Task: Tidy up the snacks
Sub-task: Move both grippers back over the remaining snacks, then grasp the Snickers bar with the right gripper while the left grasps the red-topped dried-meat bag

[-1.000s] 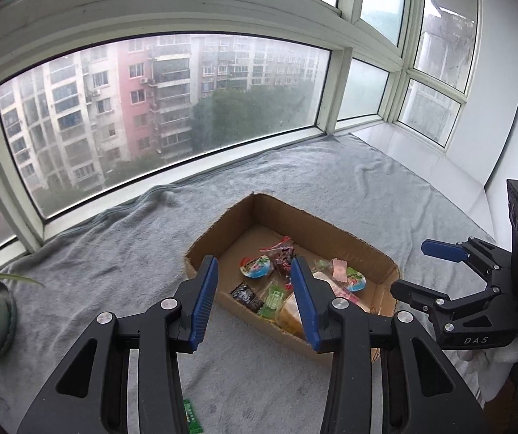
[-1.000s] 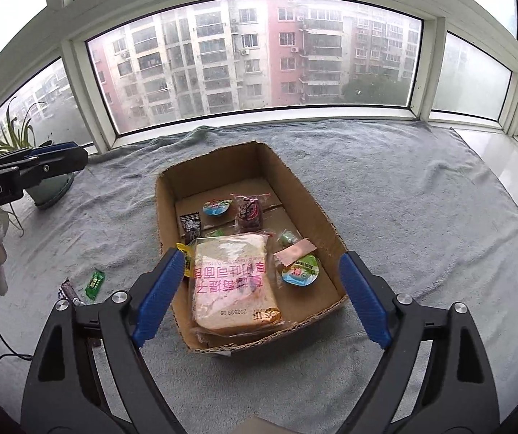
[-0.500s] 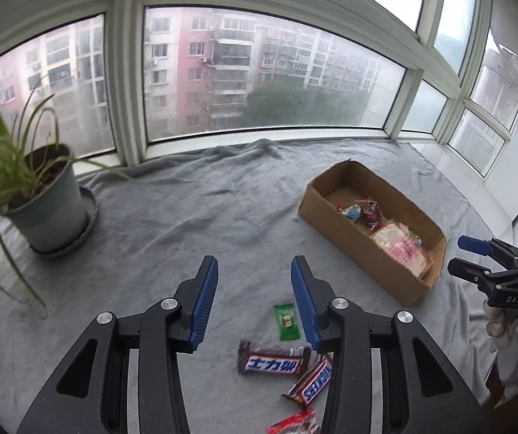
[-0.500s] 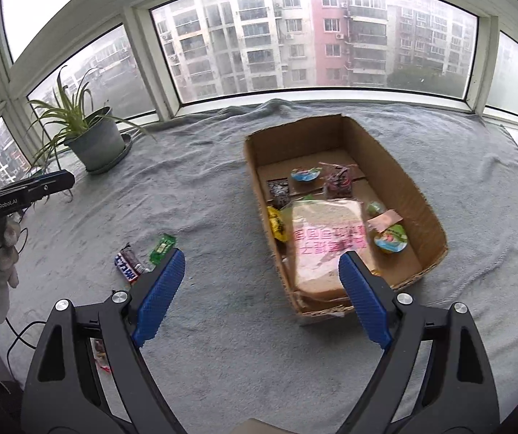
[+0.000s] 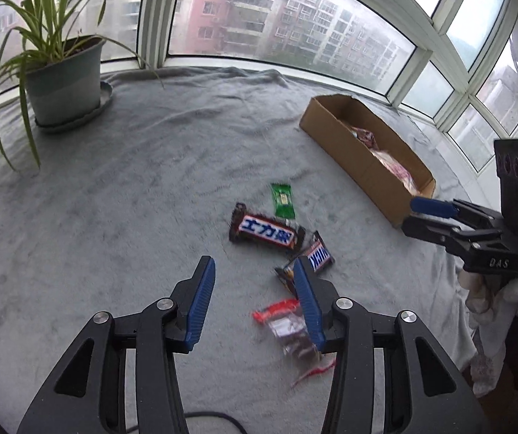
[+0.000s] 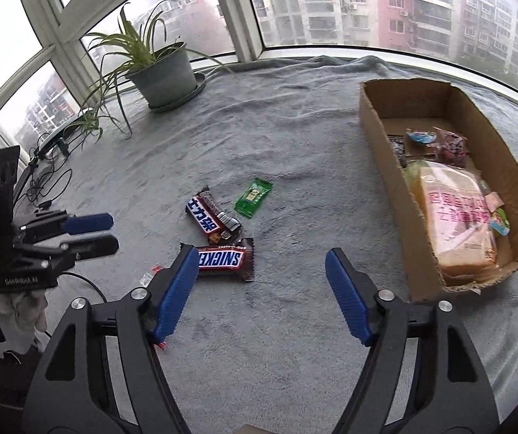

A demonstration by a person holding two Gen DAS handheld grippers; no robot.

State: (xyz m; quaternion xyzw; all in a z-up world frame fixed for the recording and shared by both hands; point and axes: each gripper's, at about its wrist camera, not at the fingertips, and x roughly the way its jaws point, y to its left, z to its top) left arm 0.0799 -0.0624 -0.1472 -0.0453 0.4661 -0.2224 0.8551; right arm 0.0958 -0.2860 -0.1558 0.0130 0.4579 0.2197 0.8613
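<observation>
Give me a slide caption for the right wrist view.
Open right gripper over loose Snickers bars and green packet; filled cardboard box beside.

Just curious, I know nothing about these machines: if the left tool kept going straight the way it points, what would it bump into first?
Probably the grey blanket, close beside the red-ended snack packet. The left tool is open and angled down. Depth is hard to judge.

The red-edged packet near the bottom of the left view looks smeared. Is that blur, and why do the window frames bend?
Left view: the red-edged packet is smeared by motion blur, while the left tongs stay sharp. Right view: the Snickers bar and right tongs read crisp. Both views: the fisheye lens bows the window frames; soft overcast daylight, faint shadows.
</observation>
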